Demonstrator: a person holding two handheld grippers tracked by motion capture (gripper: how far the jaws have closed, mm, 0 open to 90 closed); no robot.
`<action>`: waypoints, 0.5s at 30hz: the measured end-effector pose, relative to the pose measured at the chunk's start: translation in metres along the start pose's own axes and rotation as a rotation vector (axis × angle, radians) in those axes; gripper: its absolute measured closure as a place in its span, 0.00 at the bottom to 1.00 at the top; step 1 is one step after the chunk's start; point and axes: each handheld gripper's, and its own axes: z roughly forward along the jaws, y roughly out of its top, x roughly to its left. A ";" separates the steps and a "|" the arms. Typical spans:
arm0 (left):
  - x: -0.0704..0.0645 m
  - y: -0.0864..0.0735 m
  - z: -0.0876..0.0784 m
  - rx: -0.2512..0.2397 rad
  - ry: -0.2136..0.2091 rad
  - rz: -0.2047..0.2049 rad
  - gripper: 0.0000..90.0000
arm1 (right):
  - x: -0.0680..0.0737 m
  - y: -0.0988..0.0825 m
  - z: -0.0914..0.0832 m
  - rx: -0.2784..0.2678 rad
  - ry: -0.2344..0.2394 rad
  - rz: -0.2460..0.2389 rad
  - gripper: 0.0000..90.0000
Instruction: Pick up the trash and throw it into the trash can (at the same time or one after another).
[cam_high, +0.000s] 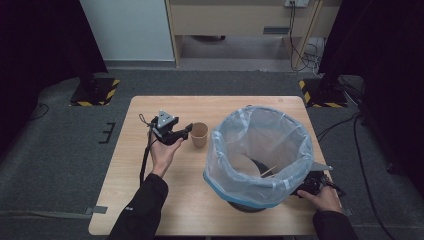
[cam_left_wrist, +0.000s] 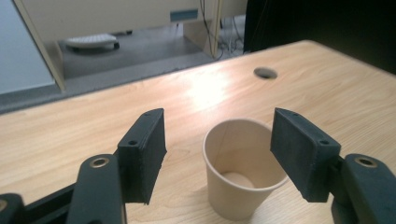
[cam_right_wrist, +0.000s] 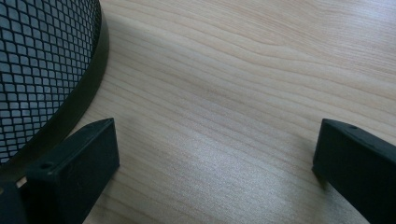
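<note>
The paper cup (cam_left_wrist: 243, 170) stood upright at nine o'clock of the lined bin (cam_high: 260, 155), not yet binned. The left gripper (cam_left_wrist: 219, 156) straddled it, jaws wide, pads clear, gripping nothing. The right gripper (cam_right_wrist: 215, 172) idled spread and empty by the bin's base. Grasp, lift and drop looked still ahead.

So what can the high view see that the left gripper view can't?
High view alone: the bin with its plastic bag, scraps inside it, the person's hands, and the right claw by the bin. Left gripper view alone: the inside of the cup, which looks empty, a round hole in the tabletop, and the left claw's pads standing apart on either side of the cup. Both: the cup, the left claw and the table.
</note>
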 end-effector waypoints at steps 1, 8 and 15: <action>0.000 -0.002 0.004 0.013 0.000 -0.002 0.39 | 0.000 0.000 0.000 0.000 0.000 0.000 0.01; 0.001 -0.013 0.027 0.068 -0.003 -0.029 0.39 | 0.000 0.000 0.000 0.000 0.000 0.000 0.01; 0.001 -0.023 0.040 0.130 -0.006 -0.048 0.42 | 0.000 0.000 0.000 0.000 0.000 0.000 0.01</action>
